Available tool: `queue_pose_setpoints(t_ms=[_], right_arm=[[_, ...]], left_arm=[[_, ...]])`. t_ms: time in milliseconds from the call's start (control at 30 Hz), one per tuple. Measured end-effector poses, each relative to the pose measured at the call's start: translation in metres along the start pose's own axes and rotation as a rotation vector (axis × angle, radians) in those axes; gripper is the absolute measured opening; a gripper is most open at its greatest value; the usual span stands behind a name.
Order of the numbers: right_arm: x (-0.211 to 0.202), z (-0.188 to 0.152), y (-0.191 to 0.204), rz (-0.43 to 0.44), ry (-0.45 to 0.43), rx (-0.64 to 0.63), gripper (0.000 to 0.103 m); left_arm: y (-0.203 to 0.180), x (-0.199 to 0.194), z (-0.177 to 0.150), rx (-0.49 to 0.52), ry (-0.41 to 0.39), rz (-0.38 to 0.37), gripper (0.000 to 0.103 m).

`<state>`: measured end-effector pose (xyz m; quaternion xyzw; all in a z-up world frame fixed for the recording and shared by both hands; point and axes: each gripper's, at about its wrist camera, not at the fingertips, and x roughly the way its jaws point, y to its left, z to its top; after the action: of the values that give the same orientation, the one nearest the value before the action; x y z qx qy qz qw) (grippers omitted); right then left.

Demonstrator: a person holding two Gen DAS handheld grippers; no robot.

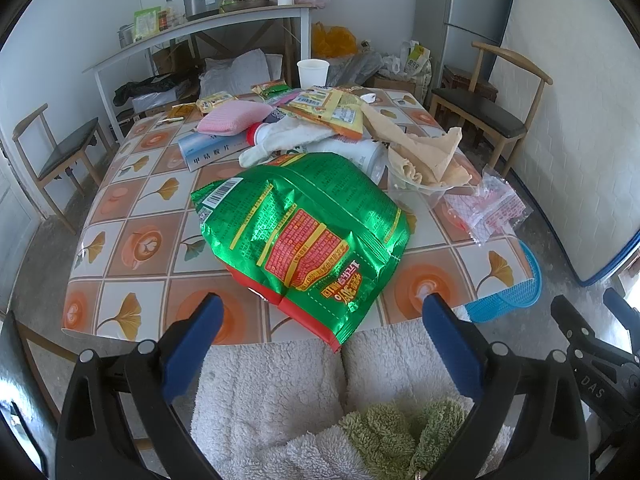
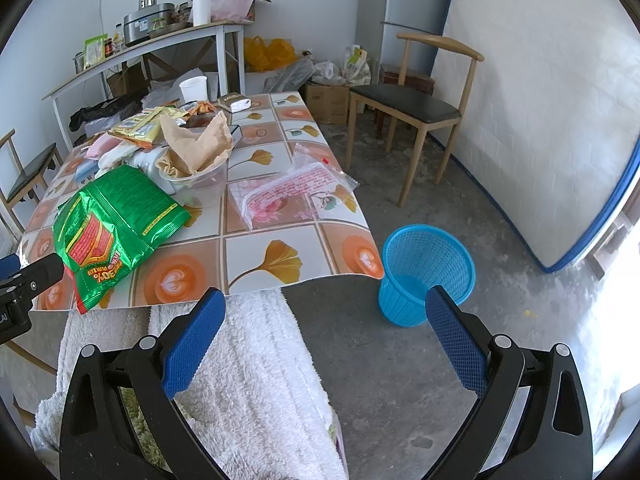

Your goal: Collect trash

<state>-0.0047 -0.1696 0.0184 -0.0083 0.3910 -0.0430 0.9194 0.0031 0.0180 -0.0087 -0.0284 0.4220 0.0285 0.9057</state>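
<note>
The left gripper point(image 1: 320, 312) has its jaws spread wide, its blue pads point(image 1: 192, 344) slanting toward eleven and one o'clock with nothing between them. The right gripper point(image 2: 324, 308) stands the same way, wide apart and holding nothing, its netted blue pads point(image 2: 456, 340) clear of everything. In the left wrist view the right gripper shows at four o'clock; in the right wrist view the left one shows at nine o'clock.
</note>
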Motion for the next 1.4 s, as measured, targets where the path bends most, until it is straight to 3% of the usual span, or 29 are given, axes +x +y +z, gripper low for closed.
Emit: queue_pose_setpoints(t_ms=[200, 333, 433, 567, 700, 800, 933, 1100, 1200, 1400], right_arm=[[0.001, 0.001, -0.001, 0.011, 0.001, 0.01, 0.096], [0.007, 0.004, -0.001, 0.049, -0.001, 0.033, 0.096], [0.013, 0.011, 0.004, 0.102, -0.019, 0.041, 0.096], [0.018, 0.021, 0.013, 0.217, -0.058, 0.06, 0.096], [0.033, 0.03, 0.014, 0.333, -0.005, 0.106, 0.096], [0.047, 0.035, 0.003, 0.386, 0.047, 0.165, 0.09], [0.065, 0.041, -0.024, 0.416, 0.106, 0.274, 0.084], [0.099, 0.046, -0.062, 0.575, 0.216, 0.564, 0.081], [0.121, 0.05, -0.067, 0.668, 0.281, 0.682, 0.079], [0.153, 0.061, -0.061, 0.719, 0.363, 0.789, 0.073]], left_arm=[[0.004, 0.005, -0.004, 0.0, 0.01, -0.017, 0.097], [0.023, 0.001, -0.004, -0.012, -0.061, -0.063, 0.097], [0.044, -0.001, -0.005, -0.024, -0.126, -0.097, 0.097], [0.075, 0.007, -0.006, -0.095, -0.128, -0.185, 0.097], [0.096, 0.024, -0.004, -0.217, -0.077, -0.309, 0.094], [0.11, 0.043, -0.003, -0.319, -0.037, -0.422, 0.09], [0.121, 0.067, -0.002, -0.407, 0.001, -0.488, 0.084], [0.135, 0.088, 0.003, -0.485, 0.023, -0.586, 0.081], [0.14, 0.099, 0.006, -0.52, 0.033, -0.64, 0.077], [0.151, 0.112, 0.008, -0.542, 0.028, -0.664, 0.06]])
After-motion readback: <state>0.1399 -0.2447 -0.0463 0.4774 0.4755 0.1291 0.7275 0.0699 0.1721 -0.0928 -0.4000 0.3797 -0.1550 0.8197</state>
